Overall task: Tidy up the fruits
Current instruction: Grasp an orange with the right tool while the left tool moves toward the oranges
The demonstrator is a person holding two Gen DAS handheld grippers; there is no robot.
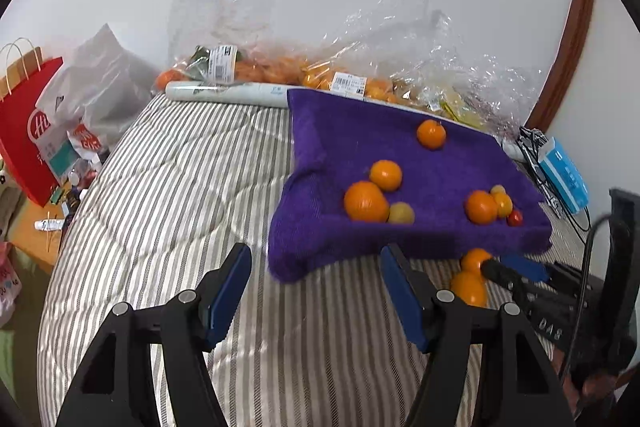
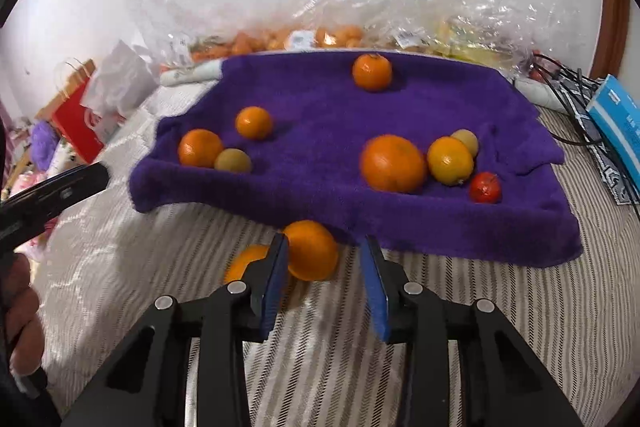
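A striped bed point(image 2: 120, 267) carries a purple towel point(image 2: 320, 99) as sorting mat; right tongs point(image 2: 324, 259), released, reach the stray orange point(image 2: 316, 251) at lower centre; left tongs point(image 1: 316, 275) hang released.

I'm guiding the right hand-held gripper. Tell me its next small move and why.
Probably ease the right hand-held gripper forward until its pads straddle the nearer orange, then close. Two oranges lie off the purple towel on the striped bedding, and this one sits just ahead of the still-open jaws, nothing gripped yet.
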